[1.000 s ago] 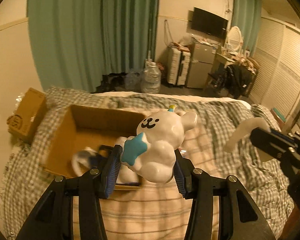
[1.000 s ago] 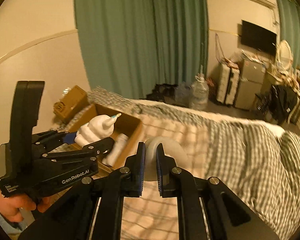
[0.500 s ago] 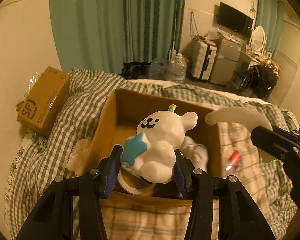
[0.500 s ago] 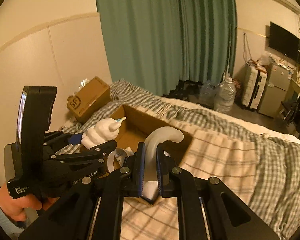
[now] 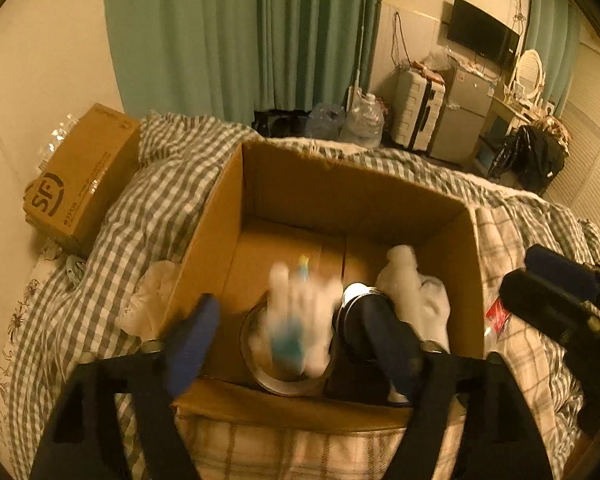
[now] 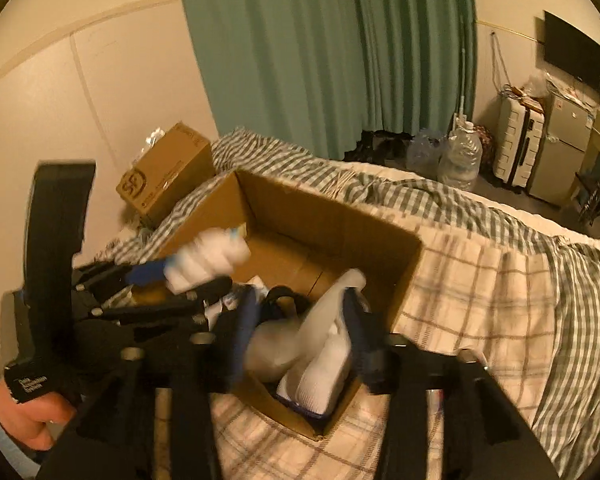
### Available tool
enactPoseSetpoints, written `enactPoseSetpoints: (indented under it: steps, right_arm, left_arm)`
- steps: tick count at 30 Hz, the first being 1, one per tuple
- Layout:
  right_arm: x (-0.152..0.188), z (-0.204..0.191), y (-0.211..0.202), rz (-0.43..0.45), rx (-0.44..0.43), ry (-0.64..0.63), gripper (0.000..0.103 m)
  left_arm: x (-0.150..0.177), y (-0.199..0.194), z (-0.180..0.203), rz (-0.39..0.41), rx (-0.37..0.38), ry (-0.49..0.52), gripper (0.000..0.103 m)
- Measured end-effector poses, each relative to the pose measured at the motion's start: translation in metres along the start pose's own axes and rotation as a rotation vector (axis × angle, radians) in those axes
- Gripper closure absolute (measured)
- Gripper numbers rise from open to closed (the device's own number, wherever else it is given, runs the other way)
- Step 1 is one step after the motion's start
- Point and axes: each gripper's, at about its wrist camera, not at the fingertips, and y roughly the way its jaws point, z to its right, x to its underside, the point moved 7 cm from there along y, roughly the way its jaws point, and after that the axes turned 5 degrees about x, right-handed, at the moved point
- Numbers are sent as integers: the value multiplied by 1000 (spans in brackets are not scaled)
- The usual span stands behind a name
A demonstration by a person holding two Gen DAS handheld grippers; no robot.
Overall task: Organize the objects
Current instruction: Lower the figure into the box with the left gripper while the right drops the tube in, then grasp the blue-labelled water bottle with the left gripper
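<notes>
- Dropping into the cardboard box [image 5: 352,196]: the white toy [image 5: 300,312] shows blurred between the left claw [image 5: 296,344] fingers, jaws spread wide, so released.
- Right claw [image 6: 300,340] also gapes; its curved white piece [image 6: 324,312] sits loose over the box's near corner.
- Next, I'd judge: lift both claws clear and fetch more from the bed [image 5: 148,216].

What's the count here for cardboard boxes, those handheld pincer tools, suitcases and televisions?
Cardboard boxes: 2 (open box, sealed box)
Pincer tools: 2 (left gripper, right gripper)
Suitcase: 1
Television: 1
Total: 6
</notes>
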Motion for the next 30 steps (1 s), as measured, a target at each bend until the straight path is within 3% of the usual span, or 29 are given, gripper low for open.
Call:
enactPoseSetpoints:
  steps: [3,8,18,21,25,30]
  right_arm:
    - [-5,15,-16,19,23,26,51]
    - [-9,46,-58,57,80,67,46]
    - [6,118,-171,138,229,135,34]
    - [21,136,-192,138,261,156,29]
    - [46,160,-202,120,312,161,13]
    - [76,190,-186,74,391,180,12]
  left_arm:
    - [-3,-14,6,22,-13,-3,8]
    - [-9,-40,24,50,-15,5,6]
    - [-4,-96,105,127,65,43,1]
    - [8,-97,132,118,83,56,1]
    - [27,-86,163,95,90,82,0]
    - [50,-55,188,54,97,104,0]
